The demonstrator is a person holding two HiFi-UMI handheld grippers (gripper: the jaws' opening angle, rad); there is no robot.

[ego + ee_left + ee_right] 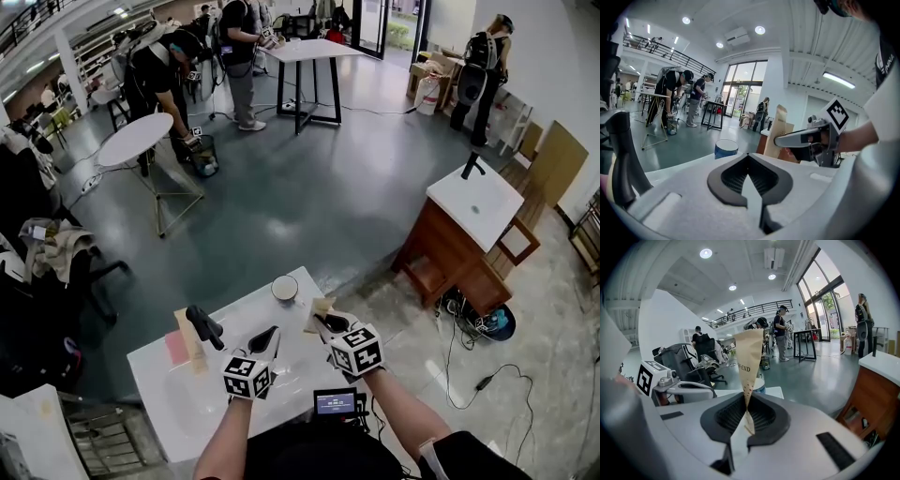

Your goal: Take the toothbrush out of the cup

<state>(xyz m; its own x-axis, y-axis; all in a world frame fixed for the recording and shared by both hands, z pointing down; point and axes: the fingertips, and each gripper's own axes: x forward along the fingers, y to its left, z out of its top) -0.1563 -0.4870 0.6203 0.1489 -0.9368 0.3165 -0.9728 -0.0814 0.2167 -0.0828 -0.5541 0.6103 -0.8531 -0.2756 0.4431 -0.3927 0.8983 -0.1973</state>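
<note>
Right gripper view showed the right gripper (748, 403) with its jaws pressed together on the lower end of the toothbrush's tan paper sleeve (749, 357). The sleeve stood upright out of the dark pads, narrow at the grip and wider above, with printed letters ending in "END" on its face. Whether the brush itself lay inside could not be made out. Just behind the sleeve, part of the blue cup (761, 386) showed on the white table (774, 391), so the sleeve was outside the cup and clear of its rim.

Left gripper view showed the left gripper (749, 160) with its jaws closed tip to tip and nothing between them. The cup stood beyond them on the table, and the right gripper was off to the right of it with the sleeve rising from its jaws.

Head view placed both grippers side by side above the near half of the table, the left one's tips pointing toward the cup and the right one holding the sleeve close to the cup on its nearer, right-hand side. A black curved fitting (204, 326) and a tan block (187, 339) with a pink slab beside it lay to the left of the left gripper. A small lit screen (335, 403) sat at the table's near edge between the person's forearms.
</note>
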